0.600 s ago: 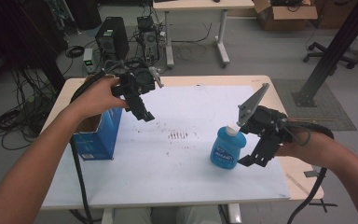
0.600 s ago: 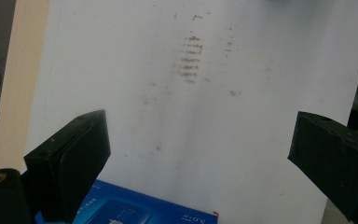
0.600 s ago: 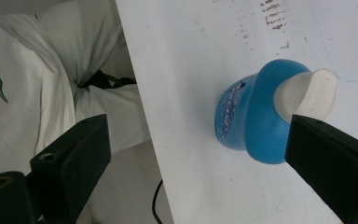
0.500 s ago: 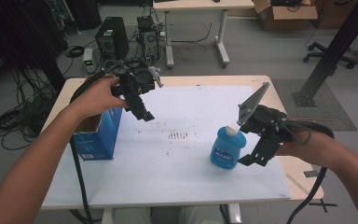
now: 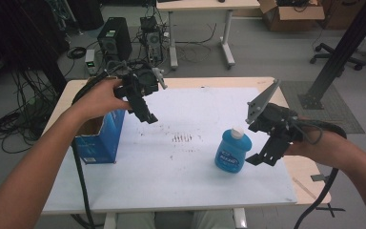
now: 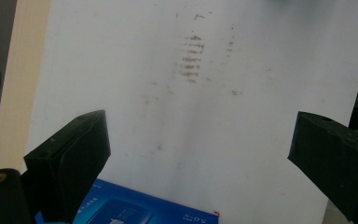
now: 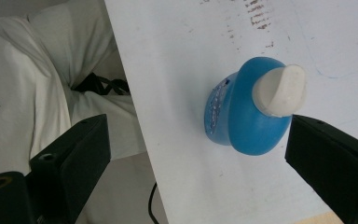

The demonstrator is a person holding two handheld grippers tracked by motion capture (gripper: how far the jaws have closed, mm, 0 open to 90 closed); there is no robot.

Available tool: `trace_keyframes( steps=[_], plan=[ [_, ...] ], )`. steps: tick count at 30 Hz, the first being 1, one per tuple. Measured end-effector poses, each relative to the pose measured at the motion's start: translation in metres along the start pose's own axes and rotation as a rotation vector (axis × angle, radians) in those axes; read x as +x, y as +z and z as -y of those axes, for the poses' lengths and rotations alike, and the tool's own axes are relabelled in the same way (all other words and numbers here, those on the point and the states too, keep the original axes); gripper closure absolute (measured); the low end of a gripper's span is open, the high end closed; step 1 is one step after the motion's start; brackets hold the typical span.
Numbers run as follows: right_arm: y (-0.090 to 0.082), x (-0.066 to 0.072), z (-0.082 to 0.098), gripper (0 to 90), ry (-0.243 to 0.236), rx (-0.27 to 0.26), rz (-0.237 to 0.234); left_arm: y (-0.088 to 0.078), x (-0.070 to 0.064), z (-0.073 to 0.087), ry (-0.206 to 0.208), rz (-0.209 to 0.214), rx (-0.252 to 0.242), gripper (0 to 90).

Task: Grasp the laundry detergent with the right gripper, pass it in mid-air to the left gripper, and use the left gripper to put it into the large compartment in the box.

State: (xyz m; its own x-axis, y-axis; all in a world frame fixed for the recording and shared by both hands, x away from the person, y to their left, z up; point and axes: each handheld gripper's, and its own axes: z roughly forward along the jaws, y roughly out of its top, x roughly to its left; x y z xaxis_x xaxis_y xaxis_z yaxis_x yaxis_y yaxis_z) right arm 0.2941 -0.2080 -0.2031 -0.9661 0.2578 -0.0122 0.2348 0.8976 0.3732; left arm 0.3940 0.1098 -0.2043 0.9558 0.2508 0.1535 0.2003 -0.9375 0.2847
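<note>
A blue bottle with a white cap stands upright on the white board, right of centre. My right gripper hangs open just to the bottle's right, tips pointing down, not touching it. In the right gripper view the bottle lies between the wide-apart jaws of the right gripper, nearer the right one. An open blue box stands at the board's left edge. My left gripper is held open above the board beside the box's top. The left gripper looks down on the box's edge.
Dark smudges mark the middle of the board. The wooden table shows bare at the right and far edges. Behind the table the floor holds cables, computer cases and another desk. Below the front edge, the right gripper view takes in the person's white clothing.
</note>
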Motion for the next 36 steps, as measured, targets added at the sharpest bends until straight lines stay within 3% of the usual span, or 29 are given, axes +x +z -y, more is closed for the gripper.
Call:
trace_keyframes(
  steps=[19,36],
  plan=[
    [-0.006,-0.015,0.016,6.4,0.083,-0.01,0.047,0.001,0.0,-0.001,0.006,0.003,0.001,5.5],
    [0.004,-0.027,0.035,6.2,0.148,-0.025,0.055,0.002,0.001,-0.001,0.009,0.001,0.004,5.5]
  ],
)
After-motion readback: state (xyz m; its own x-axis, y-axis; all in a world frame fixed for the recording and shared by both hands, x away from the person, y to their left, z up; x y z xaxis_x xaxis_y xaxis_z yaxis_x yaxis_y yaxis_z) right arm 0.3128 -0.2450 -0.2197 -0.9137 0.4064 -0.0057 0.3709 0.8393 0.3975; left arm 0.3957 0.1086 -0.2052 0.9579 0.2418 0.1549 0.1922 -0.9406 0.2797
